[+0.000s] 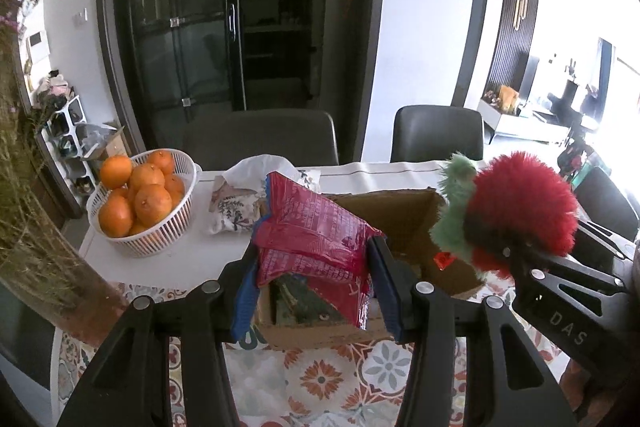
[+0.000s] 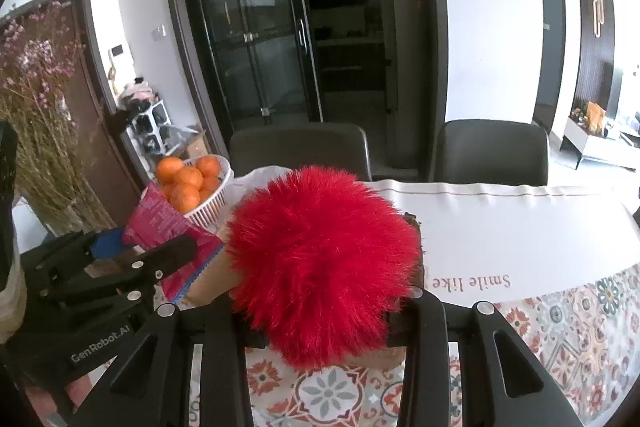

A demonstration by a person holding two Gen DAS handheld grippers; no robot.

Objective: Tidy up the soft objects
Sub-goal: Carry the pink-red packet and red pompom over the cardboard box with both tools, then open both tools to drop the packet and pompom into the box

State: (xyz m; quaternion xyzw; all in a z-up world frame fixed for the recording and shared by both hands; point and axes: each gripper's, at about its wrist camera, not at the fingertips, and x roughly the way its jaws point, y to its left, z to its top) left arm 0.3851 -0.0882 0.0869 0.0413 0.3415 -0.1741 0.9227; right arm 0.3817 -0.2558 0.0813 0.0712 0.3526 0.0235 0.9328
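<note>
a white-walled room with dark glass doors (image 1: 224,27) backs the counter (image 1: 168,259), its patterned cloth (image 2: 580,327) under an open cardboard box (image 1: 404,219). above it, left gripper (image 1: 312,291) clamps a red packet (image 1: 316,235); right gripper (image 2: 320,311) clamps a red fluffy toy (image 2: 320,259).

left tool (image 1: 312,279) gripping red packet (image 1: 316,227), cardboard box (image 1: 404,215)

White walls (image 1: 424,27); dark glass doors (image 2: 256,39); two grey chairs (image 1: 438,135) behind the table; daylight from the right.

A home dining room: table (image 2: 500,227), chairs (image 2: 492,151), orange basket (image 1: 168,227).
</note>
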